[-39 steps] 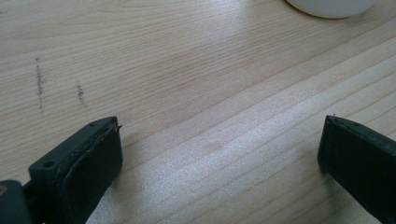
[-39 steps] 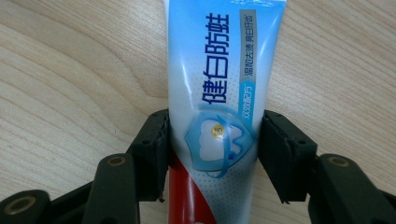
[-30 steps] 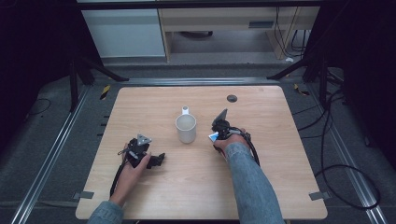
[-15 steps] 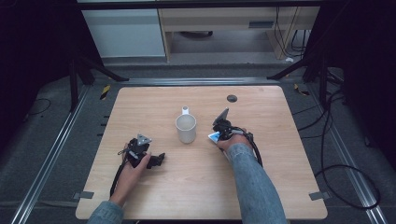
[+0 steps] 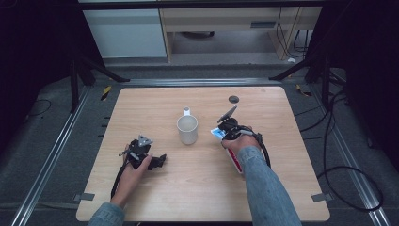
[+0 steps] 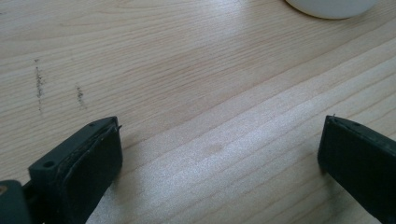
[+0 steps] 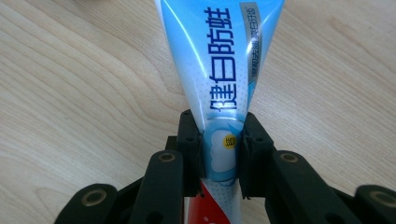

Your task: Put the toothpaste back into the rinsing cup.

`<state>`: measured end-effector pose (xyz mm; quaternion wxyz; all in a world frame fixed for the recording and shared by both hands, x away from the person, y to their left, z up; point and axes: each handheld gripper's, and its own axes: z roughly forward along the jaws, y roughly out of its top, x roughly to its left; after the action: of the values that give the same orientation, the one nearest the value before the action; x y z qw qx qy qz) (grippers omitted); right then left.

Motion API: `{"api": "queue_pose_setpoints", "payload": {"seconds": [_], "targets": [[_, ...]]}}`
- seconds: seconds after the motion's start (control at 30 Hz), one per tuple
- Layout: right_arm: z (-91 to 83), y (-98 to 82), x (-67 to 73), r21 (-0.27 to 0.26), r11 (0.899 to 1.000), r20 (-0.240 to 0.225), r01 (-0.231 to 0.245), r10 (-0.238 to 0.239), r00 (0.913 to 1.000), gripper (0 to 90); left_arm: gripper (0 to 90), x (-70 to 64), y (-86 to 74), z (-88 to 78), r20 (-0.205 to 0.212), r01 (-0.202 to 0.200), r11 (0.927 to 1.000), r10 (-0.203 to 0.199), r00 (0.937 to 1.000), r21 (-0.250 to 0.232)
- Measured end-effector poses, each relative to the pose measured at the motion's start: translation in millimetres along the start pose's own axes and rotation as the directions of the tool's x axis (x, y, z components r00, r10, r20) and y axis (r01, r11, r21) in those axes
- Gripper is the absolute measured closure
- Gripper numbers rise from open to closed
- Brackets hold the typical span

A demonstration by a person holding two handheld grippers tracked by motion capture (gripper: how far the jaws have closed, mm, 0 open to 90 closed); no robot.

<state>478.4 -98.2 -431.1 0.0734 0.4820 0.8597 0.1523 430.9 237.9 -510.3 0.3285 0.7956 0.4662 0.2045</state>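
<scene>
A blue-and-white toothpaste tube with a red lower part lies along my right gripper. The jaws have just been closing, and the black pads now press on the tube from both sides, just above the wooden table. From above, the right gripper is to the right of a white mug, and the tube's blue end sticks out beside it. My left gripper rests at the front left, and its jaws are wide open over bare wood.
A small black disc lies on the table behind the right gripper. The mug's base is ahead of the left gripper. The table is ringed by dark floor, metal rails and cables.
The right hand and its gripper have risen slightly with the tube between the jaws. The left hand and the mug have not moved.
</scene>
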Motion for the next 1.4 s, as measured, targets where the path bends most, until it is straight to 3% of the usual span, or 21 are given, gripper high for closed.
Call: {"api": "queue_pose_setpoints", "payload": {"seconds": [0.03,0.13,0.3,0.53,0.8,0.83,1.0,1.03,1.07,1.1,1.23,1.27,1.33,1.4], "targets": [[-1.9,-0.8,-1.1,-0.016,1.000,0.004,0.017,-0.017,0.9998,73.6,0.0,0.1,0.1,0.0,0.000,-0.001,1.0000,0.001,1.0000,0.000],[-8.1,-1.5,-1.4,-0.034,0.999,-0.013,0.006,-0.007,0.9999,73.7,0.0,0.2,0.1,0.0,0.000,-0.002,1.0000,0.002,1.0000,0.001],[-28.9,-2.7,-3.6,-0.116,0.993,-0.036,0.015,-0.020,0.9992,73.8,0.0,0.1,0.2,0.1,0.000,0.000,1.0000,0.000,1.0000,0.000],[-49.6,2.4,-6.1,-0.224,0.974,-0.064,0.018,-0.034,0.9974,73.7,0.0,0.1,0.3,0.2,0.000,0.000,1.0000,0.000,1.0000,0.000],[-57.1,8.9,-7.9,-0.287,0.958,-0.109,0.018,-0.052,0.9927,73.6,0.0,0.7,1.1,0.6,0.000,-0.003,1.0000,0.003,1.0000,0.005],[-58.2,10.7,-8.4,-0.314,0.949,-0.117,0.018,-0.057,0.9915,73.6,0.0,0.8,1.1,0.5,0.000,-0.005,1.0000,0.005,1.0000,0.006],[-58.0,12.6,-8.9,-0.354,0.935,-0.128,0.019,-0.068,0.9894,73.8,0.0,0.7,1.0,0.7,0.000,-0.003,1.0000,0.003,1.0000,0.003],[-58.2,13.4,-8.1,-0.377,0.926,-0.131,0.023,-0.078,0.9883,73.7,0.0,0.7,1.0,0.7,0.000,-0.004,1.0000,0.004,1.0000,0.003],[-58.2,13.4,-8.1,-0.377,0.926,-0.131,0.023,-0.078,0.9883,73.7,0.0,0.7,1.1,0.5,0.000,-0.004,1.0000,0.004,1.0000,0.006],[-58.1,14.1,-7.3,-0.404,0.914,-0.135,0.039,-0.102,0.9856,73.7,0.0,0.6,1.0,0.5,-0.001,-0.004,1.0000,0.004,1.0000,0.006],[-58.7,15.0,-4.3,-0.446,0.894,-0.136,0.049,-0.121,0.9832,73.8,0.0,0.6,1.1,0.5,0.000,-0.004,1.0000,0.004,1.0000,0.006],[-58.7,15.0,-4.3,-0.446,0.894,-0.136,0.049,-0.121,0.9832,73.8,0.0,0.6,1.0,0.5,0.000,-0.004,1.0000,0.004,1.0000,0.006],[-59.8,15.5,-2.0,-0.481,0.875,-0.140,0.045,-0.128,0.9819,73.8,0.0,0.6,1.0,0.5,-0.001,-0.004,1.0000,0.004,1.0000,0.005],[-60.2,15.4,-0.1,-0.493,0.869,-0.149,0.032,-0.121,0.9815,73.8,0.0,0.6,1.0,0.5,0.000,-0.004,1.0000,0.004,1.0000,0.005]]}}
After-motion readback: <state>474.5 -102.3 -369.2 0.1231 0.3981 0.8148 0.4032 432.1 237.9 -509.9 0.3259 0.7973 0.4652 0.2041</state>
